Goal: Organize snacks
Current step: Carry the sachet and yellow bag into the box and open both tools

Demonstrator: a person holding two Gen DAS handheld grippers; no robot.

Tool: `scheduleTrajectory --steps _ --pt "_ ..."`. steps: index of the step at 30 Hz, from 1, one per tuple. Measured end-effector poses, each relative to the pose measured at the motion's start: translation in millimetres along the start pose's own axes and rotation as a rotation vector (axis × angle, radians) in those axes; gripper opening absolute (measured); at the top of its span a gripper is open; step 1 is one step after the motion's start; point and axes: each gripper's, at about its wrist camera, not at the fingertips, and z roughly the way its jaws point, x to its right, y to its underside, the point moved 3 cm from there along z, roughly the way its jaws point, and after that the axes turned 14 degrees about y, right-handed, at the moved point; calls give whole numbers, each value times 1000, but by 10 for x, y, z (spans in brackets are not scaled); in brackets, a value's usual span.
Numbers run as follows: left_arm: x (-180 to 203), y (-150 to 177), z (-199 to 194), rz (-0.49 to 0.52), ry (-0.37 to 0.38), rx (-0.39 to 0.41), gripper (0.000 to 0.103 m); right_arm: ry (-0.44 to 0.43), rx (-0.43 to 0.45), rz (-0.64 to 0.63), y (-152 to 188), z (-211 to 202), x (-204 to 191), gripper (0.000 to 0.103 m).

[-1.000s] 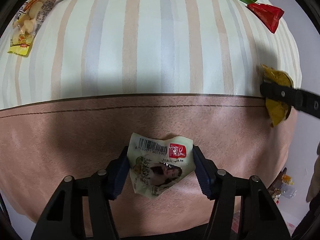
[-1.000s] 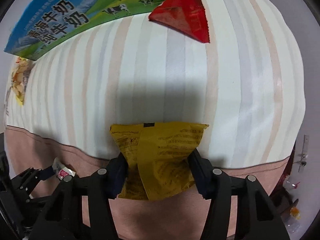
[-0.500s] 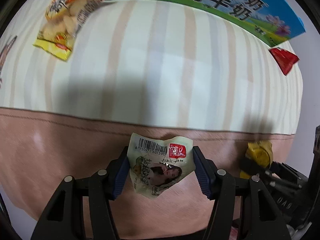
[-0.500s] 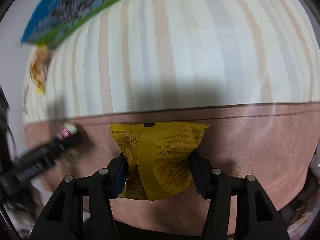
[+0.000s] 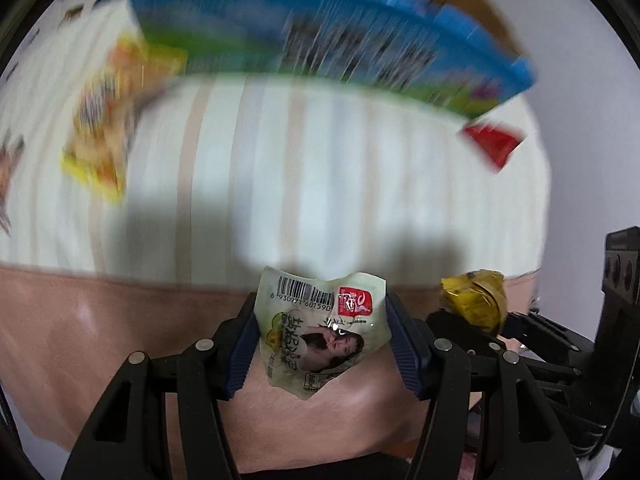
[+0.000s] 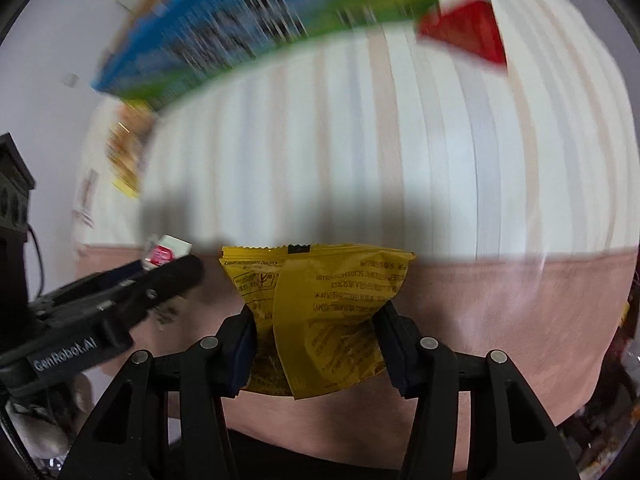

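Note:
My left gripper (image 5: 322, 344) is shut on a pale green snack packet (image 5: 320, 300) with a barcode and a red logo, held above the pink band of the cloth. My right gripper (image 6: 316, 332) has a yellow snack packet (image 6: 320, 280) between its pads, which press on it while the jaws are closing a little. The two grippers hang side by side. In the left wrist view the yellow snack packet (image 5: 474, 296) shows at the right. In the right wrist view the left gripper (image 6: 172, 268) shows at the left, carrying its pale green snack packet (image 6: 166, 252).
A blue and green milk carton box (image 5: 320, 28) stands at the far side of the striped cloth (image 5: 320, 160). A red packet (image 5: 490, 144) lies by its right end, and a yellow biscuit bag (image 5: 104, 120) lies at its left. The surroundings are motion-blurred.
Both grippers have risen with their packets and tilted up, so the milk box now fills the top of each view. The two grippers have come closer together.

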Motion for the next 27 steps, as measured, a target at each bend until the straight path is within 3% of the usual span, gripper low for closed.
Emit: scheduleTrajectory --steps 8,13,17,23,27 --pt "235 -956 -885 42 89 146 57 -81 168 -9 -1034 -861 -201 56" --pt "228 -1738 -1217 84 9 199 58 -58 221 -33 -1703 -1099 -190 56" --pt "-13 -2147 -1252 82 -50 155 58 -13 201 -54 -2237 -912 -368 56" --pt "-487 -2705 -861 12 -118 57 58 2 121 -40 -2566 -492 -414 56" --pt "-709 -2814 -573 -4 -161 -20 59 -3 69 -27 -2641 -183 -458 56"
